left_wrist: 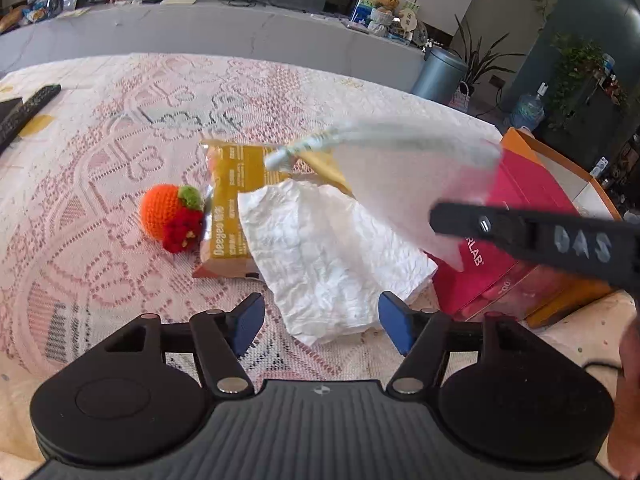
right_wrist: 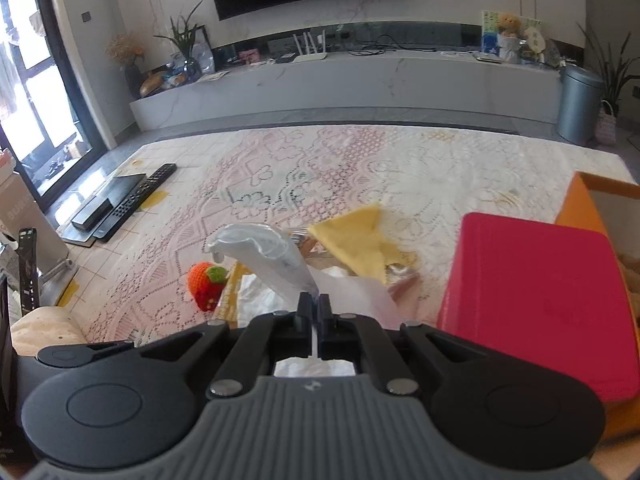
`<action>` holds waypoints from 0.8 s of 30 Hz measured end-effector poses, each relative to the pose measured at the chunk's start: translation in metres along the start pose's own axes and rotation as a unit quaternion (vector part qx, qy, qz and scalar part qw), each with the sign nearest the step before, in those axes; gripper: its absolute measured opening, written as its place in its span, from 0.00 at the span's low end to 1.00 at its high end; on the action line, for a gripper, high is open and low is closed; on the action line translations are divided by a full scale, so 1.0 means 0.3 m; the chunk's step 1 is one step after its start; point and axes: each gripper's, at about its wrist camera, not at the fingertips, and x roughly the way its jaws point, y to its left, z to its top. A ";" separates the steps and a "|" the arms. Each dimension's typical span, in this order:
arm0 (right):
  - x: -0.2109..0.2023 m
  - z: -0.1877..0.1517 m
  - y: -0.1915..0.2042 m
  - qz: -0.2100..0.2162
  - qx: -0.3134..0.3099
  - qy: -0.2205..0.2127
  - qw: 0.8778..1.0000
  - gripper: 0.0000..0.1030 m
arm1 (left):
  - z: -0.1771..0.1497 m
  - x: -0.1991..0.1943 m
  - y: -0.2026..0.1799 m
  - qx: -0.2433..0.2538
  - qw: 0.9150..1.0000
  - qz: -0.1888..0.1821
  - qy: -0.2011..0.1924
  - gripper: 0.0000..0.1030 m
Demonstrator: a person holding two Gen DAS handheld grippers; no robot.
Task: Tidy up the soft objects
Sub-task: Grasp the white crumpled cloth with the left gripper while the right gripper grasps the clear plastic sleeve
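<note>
My right gripper (right_wrist: 314,306) is shut on a thin white sheet with a pale grey rolled edge (right_wrist: 272,256), lifted off the table; it shows blurred in the left wrist view (left_wrist: 416,168), held by the right gripper's finger (left_wrist: 532,236). My left gripper (left_wrist: 322,318) is open and empty, just in front of a crumpled white tissue (left_wrist: 332,256). Under the tissue lies a yellow snack packet (left_wrist: 232,208). A crocheted orange and red fruit toy (left_wrist: 172,218) sits left of it, also in the right wrist view (right_wrist: 206,284).
A pink box (left_wrist: 516,216) stands in an orange tray (left_wrist: 560,160) at the right, also in the right wrist view (right_wrist: 536,288). A yellow cloth (right_wrist: 360,240) lies mid-table. Remote controls (right_wrist: 136,200) lie at the far left on the lace tablecloth (left_wrist: 120,140).
</note>
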 end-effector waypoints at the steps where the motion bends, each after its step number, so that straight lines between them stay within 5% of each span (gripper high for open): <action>1: -0.004 -0.018 -0.011 -0.002 0.009 0.003 1.000 0.00 | 0.000 0.013 -0.003 -0.006 1.000 -0.002 0.006 0.75; 10: -0.026 -0.071 -0.084 -0.020 0.068 -0.028 0.997 0.00 | 0.028 0.113 -0.033 -0.046 0.999 -0.008 0.024 0.77; 15: -0.020 -0.077 -0.093 -0.016 0.078 -0.031 0.996 0.00 | 0.036 0.159 -0.064 -0.079 0.996 0.021 0.033 0.77; 20: -0.025 -0.087 -0.099 -0.018 0.081 -0.036 0.996 0.00 | 0.024 0.158 -0.098 -0.059 0.996 0.070 0.016 0.43; 24: -0.031 -0.088 -0.098 -0.012 0.083 -0.034 0.996 0.00 | 0.006 0.134 -0.107 -0.047 0.997 0.067 0.000 0.21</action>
